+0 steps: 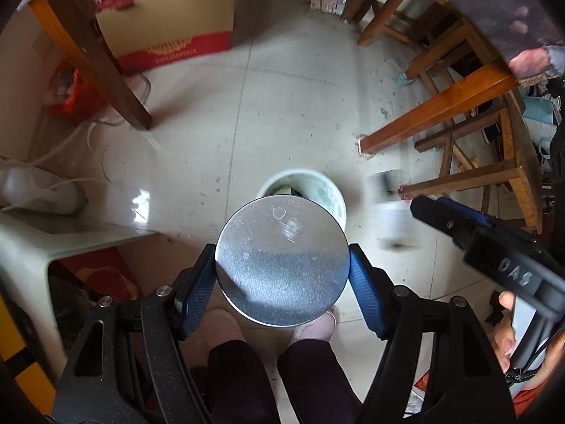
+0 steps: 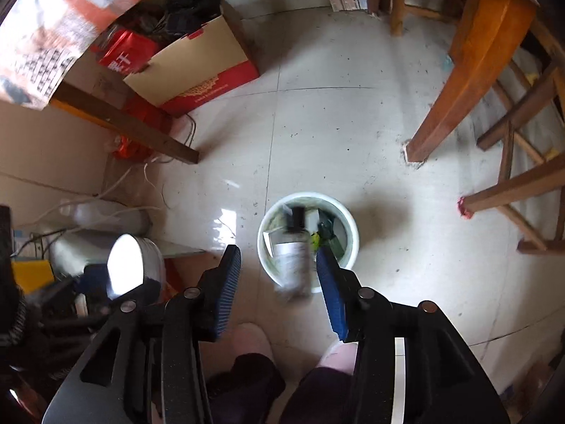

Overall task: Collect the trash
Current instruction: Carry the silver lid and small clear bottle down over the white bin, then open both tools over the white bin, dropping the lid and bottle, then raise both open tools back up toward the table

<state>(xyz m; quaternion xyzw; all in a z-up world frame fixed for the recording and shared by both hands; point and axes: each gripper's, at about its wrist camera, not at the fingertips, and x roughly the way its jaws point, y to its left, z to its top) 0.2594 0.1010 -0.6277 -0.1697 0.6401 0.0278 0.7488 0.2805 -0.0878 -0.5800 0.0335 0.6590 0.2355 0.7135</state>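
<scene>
Below us, a white bucket [image 2: 308, 236] stands on the pale tiled floor [image 2: 353, 123], already holding some scraps. Our left tongs [image 1: 282, 275] clamp a round metal tin [image 1: 282, 261] by its sides, both blue pads [image 1: 363, 282] pressed against its rim, and hold it bottom-up over the near edge of the bucket [image 1: 335, 198]. Our right tongs [image 2: 279, 275] stand apart with neither pad touching anything; between and just beyond them a small clear bottle [image 2: 293, 258] with a black cap shows blurred over the bucket's mouth, loose from the pads. From the left view the same bottle [image 1: 395, 219] appears as a smear beside the right tongs' tip [image 1: 423, 208]. Wooden table legs [image 2: 448, 106] and a red and tan cardboard box [image 2: 197, 70] ring the floor, and our pink slippers [image 2: 250, 339] sit just short of the bucket.
</scene>
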